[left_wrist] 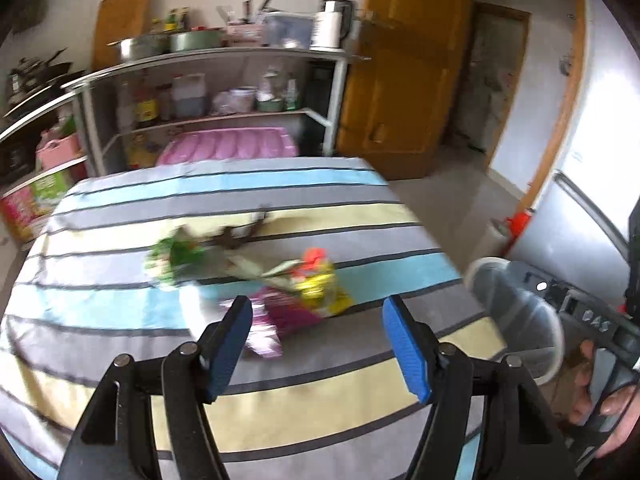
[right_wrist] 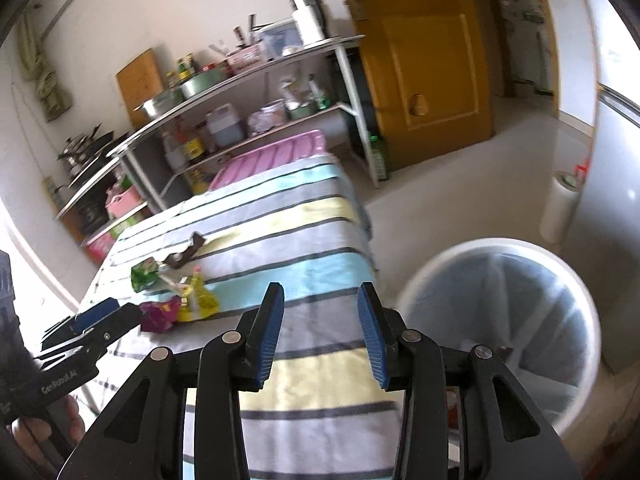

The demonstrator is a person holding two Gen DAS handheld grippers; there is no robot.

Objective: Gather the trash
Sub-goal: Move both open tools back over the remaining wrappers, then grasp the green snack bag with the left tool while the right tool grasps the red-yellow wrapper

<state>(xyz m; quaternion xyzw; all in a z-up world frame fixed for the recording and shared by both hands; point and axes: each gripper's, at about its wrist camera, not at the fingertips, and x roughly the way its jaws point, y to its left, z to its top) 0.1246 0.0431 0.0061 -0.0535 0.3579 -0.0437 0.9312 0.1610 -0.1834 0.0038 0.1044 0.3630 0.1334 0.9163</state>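
Several snack wrappers lie on the striped table [left_wrist: 120, 344]: a purple one [left_wrist: 280, 320], a yellow one [left_wrist: 324, 288], a green one [left_wrist: 176, 256] and a dark brown one [left_wrist: 236, 236]. My left gripper [left_wrist: 318, 344] is open and empty, just short of the purple wrapper. My right gripper [right_wrist: 322, 332] is open and empty above the table's near right edge. In the right wrist view the wrappers are at the left: purple [right_wrist: 160, 314], yellow [right_wrist: 200, 300], green [right_wrist: 146, 274], brown [right_wrist: 186, 252]. The left gripper [right_wrist: 96, 314] shows there beside them. A white trash bin [right_wrist: 508, 328] with a clear liner stands right of the table.
A metal shelf rack [right_wrist: 256, 92] with pots, bottles and jars stands behind the table, with a pink bin lid [right_wrist: 272, 158] in front of it. A yellow wooden door [right_wrist: 420, 60] is at the back right. A fridge [right_wrist: 616, 128] and a paper roll [right_wrist: 560, 208] stand at the right.
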